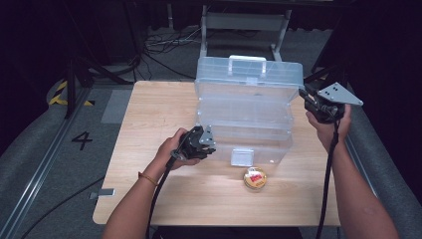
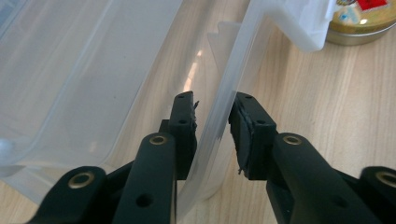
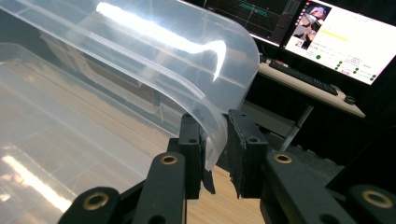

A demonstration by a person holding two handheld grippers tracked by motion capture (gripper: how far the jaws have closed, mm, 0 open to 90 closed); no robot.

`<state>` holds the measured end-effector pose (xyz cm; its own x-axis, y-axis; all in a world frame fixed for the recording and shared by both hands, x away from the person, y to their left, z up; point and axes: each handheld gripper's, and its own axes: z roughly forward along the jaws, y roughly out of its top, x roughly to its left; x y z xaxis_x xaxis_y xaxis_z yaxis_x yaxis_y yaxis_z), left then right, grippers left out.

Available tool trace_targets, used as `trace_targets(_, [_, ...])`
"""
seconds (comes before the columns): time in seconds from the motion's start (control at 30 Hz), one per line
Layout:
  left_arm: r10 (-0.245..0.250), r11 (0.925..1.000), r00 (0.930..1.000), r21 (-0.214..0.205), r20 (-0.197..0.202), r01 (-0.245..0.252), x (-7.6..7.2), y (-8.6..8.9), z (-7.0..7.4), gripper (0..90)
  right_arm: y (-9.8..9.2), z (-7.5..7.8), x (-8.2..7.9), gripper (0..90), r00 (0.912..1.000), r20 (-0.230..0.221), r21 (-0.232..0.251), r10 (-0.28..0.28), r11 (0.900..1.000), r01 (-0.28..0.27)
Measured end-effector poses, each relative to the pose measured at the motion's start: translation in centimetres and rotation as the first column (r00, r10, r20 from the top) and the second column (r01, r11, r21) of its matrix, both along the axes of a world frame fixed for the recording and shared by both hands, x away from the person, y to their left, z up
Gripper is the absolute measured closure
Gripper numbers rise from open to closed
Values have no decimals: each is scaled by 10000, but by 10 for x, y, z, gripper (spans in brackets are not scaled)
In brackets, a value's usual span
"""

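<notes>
1. Two tools work one clear plastic box (image 1: 244, 127) standing open mid-tabletop (image 1: 149, 129).
2. Left tool (image 1: 201, 144) straddles the front wall of the base (image 2: 219, 112); its jaws look close but not clearly pressing, probably there to steady the box.
3. Right tool (image 1: 311, 103) is clenched on the raised lid's curved edge (image 3: 212, 126), likely to swing the lid.
4. A small round tin (image 1: 255, 178) lies just in front of the box, cut off in the left gripper view; its label is unreadable.
5. Glare on the clear walls hides any contents.
</notes>
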<state>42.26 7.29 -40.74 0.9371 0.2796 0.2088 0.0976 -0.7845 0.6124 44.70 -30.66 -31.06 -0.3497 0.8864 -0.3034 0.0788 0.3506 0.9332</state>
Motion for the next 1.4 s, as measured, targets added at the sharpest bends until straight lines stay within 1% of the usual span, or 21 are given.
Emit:
trace_targets(0.13, [-115,9999,9999,-84,27,115,0,2,0,744,3,1,5,768,9997,42,263,-252,9993,251])
trace_targets(0.27, [-249,9996,9997,-118,56,250,1,3,0,749,5,2,9,777,9986,158,279,-500,9984,496])
trace_targets(0.33, [-263,9994,9997,-232,4,263,2,4,0,753,6,3,13,778,9983,120,378,-573,9977,568])
trace_targets(0.37, [-266,9993,9996,-247,-1,266,2,4,0,754,6,3,14,785,9977,172,371,-654,9972,647])
trace_targets(0.43, [-307,9991,9995,-302,-30,306,2,5,-1,756,9,3,17,801,9959,286,291,-861,9959,852])
trace_targets(0.5, [-310,9991,9995,-299,-30,309,2,5,-1,757,11,3,20,815,9938,423,109,-1032,9946,1028])
trace_targets(0.53, [-338,9989,9994,-339,2,338,2,5,-1,757,11,3,20,815,9938,423,109,-1032,9946,1028])
trace_targets(0.57, [-323,9987,9995,-392,-10,322,2,6,-1,757,11,4,24,819,9932,424,165,-1083,9940,1077])
trace_targets(0.63, [-348,9986,9994,-392,-11,348,2,6,-1,759,12,5,29,828,9923,437,111,-1159,9932,1155])
trace_targets(0.67, [-383,9986,9993,-369,9,383,2,6,-1,758,13,6,34,839,9907,529,-88,-1252,9920,1259])
trace_targets(0.7, [-401,9985,9992,-360,20,402,3,6,-1,759,13,6,36,841,9903,539,-179,-1279,9915,1290])
trace_targets(0.77, [-442,9985,9990,-336,43,443,3,6,-1,760,14,7,41,851,9895,562,-282,-1334,9904,1351])
trace_targets(0.8, [-442,9985,9990,-336,43,443,3,6,-1,761,14,7,41,851,9895,562,-282,-1334,9904,1351])
trace_targets(0.83, [-464,9983,9989,-338,36,465,3,7,-1,761,14,8,43,852,9886,642,-500,-1359,9890,1392])
trace_targets(0.97, [-477,9981,9988,-380,56,479,3,7,-1,761,13,10,54,854,9906,443,-196,-1297,9912,1307])
trace_targets(1.17, [-437,9978,9990,-495,61,439,3,7,-2,760,12,12,63,854,9919,268,-134,-1241,9921,1245])
trace_targets(1.23, [-431,9978,9991,-506,59,434,3,7,-2,760,11,13,67,855,9920,195,-39,-1244,9922,1245])
trace_targets(1.33, [-433,9976,9991,-531,23,434,3,7,-3,760,11,14,69,855,9922,136,-1,-1237,9923,1237])
trace_targets(1.4, [-421,9977,9991,-537,73,424,3,7,-3,759,11,14,71,855,9926,78,-2,-1209,9927,1209])
